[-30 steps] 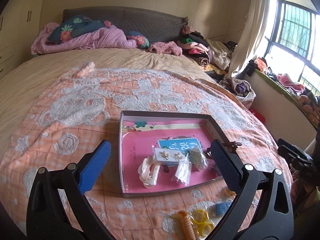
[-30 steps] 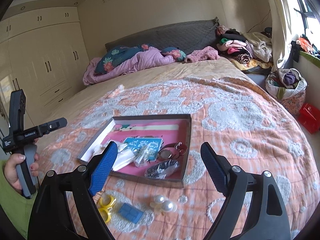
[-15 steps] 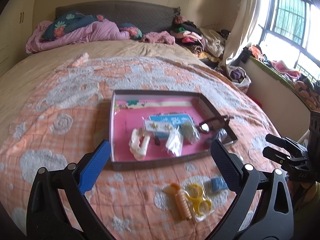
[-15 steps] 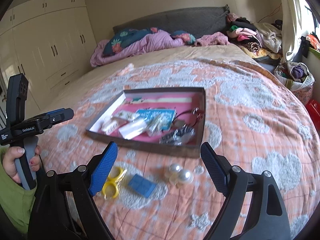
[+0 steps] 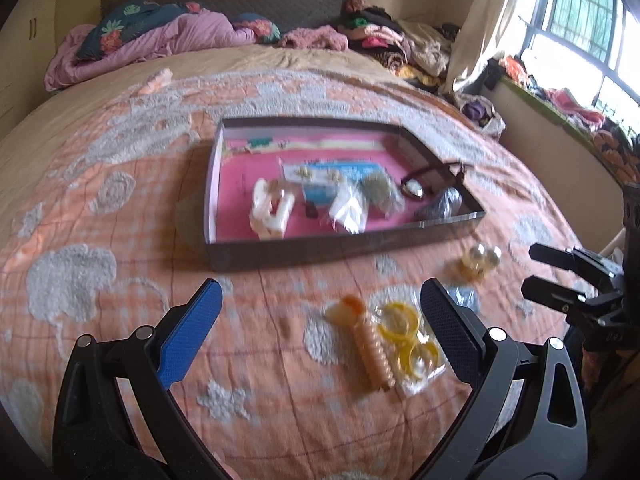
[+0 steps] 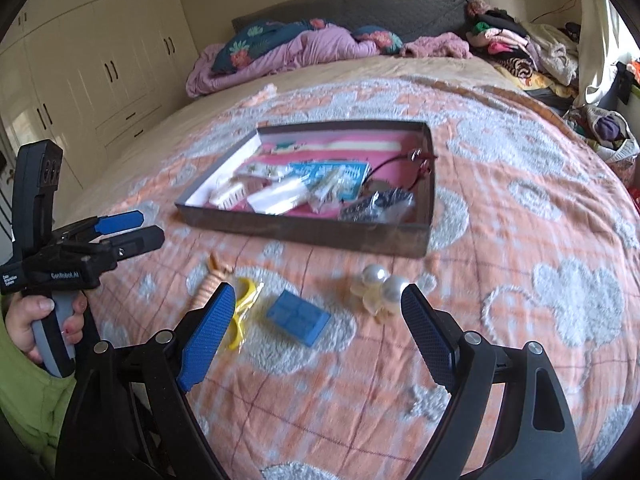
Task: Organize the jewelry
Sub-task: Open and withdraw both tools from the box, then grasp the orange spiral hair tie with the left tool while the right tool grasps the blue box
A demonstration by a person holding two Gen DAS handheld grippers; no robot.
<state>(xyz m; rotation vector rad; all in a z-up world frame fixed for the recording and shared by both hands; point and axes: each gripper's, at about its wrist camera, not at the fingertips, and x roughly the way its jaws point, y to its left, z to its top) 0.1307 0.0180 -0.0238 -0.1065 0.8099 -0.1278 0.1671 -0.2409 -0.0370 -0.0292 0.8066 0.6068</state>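
Tray (image 5: 340, 254) of bagged jewelry sits mid-bed (image 6: 520, 208). Loose just in front of it: pearl clip (image 6: 380, 288), blue box (image 6: 298, 317), yellow rings (image 5: 404, 336), spiral clip (image 5: 374, 350). Left gripper (image 5: 320, 332) and right gripper (image 6: 316, 332) hover above these, jaws wide apart, holding nothing.

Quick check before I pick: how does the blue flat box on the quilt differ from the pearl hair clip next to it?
The blue flat box is a flat, solid blue rectangle lying low on the quilt; the pearl hair clip is lumpy, with two round white pearls on a translucent yellowish body, and stands taller. The box sits nearer the right gripper's left finger, the clip nearer its right finger. Both lie loose outside the tray, ungrasped.
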